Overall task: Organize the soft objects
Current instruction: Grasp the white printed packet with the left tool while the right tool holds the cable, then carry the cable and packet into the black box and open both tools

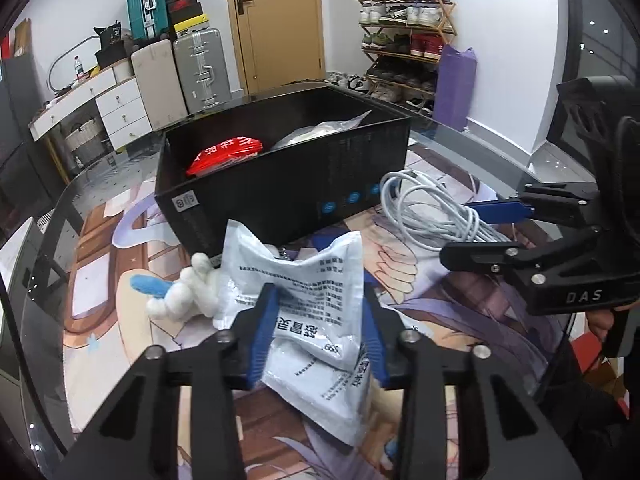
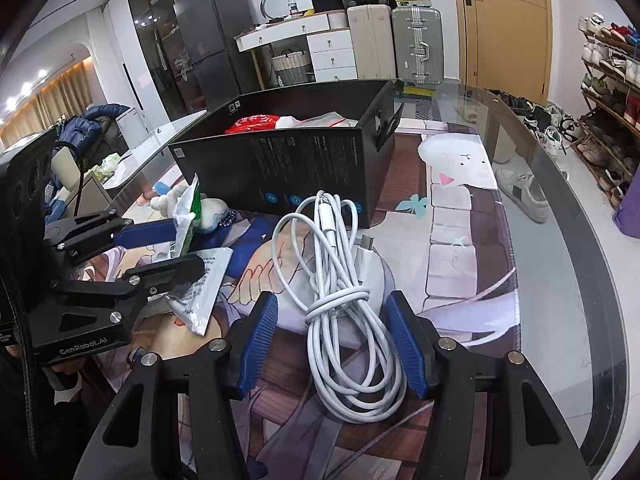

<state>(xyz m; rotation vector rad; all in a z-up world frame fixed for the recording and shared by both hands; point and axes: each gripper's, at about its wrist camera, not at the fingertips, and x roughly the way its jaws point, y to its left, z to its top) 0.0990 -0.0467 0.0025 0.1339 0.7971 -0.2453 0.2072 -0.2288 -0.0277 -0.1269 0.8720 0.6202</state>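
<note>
Glass table (image 2: 560,240): cable (image 2: 344,280) beside box (image 2: 304,160)

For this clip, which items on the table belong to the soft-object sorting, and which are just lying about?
Part of the job:
- white sachet, pinched in the left gripper
- black box, red packet inside
- white plush toy
- coiled white cable, between the open right gripper's fingers

Lying about:
- suitcases
- shoe rack
</note>
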